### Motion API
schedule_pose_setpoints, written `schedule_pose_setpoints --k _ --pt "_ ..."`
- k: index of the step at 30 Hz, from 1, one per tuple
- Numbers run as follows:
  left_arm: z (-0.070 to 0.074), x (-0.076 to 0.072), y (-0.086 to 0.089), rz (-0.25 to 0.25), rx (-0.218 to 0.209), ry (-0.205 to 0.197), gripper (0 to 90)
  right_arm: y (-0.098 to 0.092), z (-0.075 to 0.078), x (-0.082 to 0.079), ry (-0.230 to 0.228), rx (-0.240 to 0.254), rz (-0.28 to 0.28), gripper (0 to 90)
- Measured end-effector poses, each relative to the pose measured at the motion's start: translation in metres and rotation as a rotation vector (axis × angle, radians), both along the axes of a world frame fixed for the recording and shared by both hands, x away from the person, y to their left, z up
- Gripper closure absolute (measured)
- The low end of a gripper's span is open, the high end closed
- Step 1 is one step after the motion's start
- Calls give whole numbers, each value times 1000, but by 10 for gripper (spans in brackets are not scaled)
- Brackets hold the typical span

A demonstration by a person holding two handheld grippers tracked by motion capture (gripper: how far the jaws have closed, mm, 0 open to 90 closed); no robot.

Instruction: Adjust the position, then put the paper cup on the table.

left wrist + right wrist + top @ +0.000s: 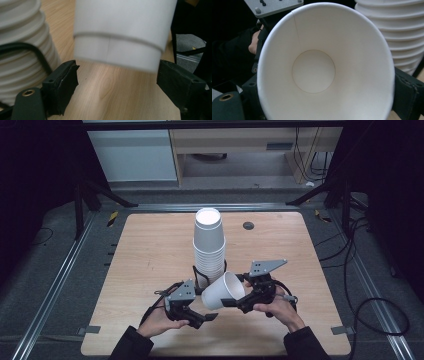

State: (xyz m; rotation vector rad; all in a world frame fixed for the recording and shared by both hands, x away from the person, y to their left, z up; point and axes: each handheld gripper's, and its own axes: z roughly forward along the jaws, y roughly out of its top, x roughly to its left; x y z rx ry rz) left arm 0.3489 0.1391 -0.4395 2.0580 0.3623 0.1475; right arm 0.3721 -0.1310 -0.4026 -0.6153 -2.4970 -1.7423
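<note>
A tall stack of upturned white paper cups (209, 245) (22, 50) (402, 32) stands mid-table. In front of it a single white cup (222, 291) (319, 70) lies tilted on its side above the wood. My right gripper (236, 298) (319, 107) is shut on its rim end, with the mouth facing that camera. My left gripper (206, 306) (117, 72) is open, one jaw on each side of the cup's base (120, 30) without touching it. The left gripper's grey plate (274, 6) and a hand (254, 45) show behind the cup.
The wooden table (150, 250) has a dark round grommet (248, 225) at the back right of the stack. A black cable (37, 53) runs across the stack's foot. Metal rails and floor cables (370, 305) flank the table.
</note>
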Motion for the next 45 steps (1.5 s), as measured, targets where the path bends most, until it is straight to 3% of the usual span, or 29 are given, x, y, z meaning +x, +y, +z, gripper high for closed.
schedule_pose_setpoints --k 9,15,25,34,36,45 --pt "0 2 39 133 -7 18 165 -17 10 3 -47 -21 -91 95" --pt "0 4 59 204 -27 30 166 -28 15 7 -73 -82 -178 94" --pt "0 5 86 303 -52 50 167 -53 24 12 -92 -139 -330 92" --pt "-12 14 103 432 -33 82 171 -69 24 21 -99 -202 -474 93" --pt "-14 16 108 474 -11 86 171 -71 24 24 -98 -225 -500 93" --pt "-16 21 120 559 18 93 171 -83 26 39 -88 -291 -613 92"
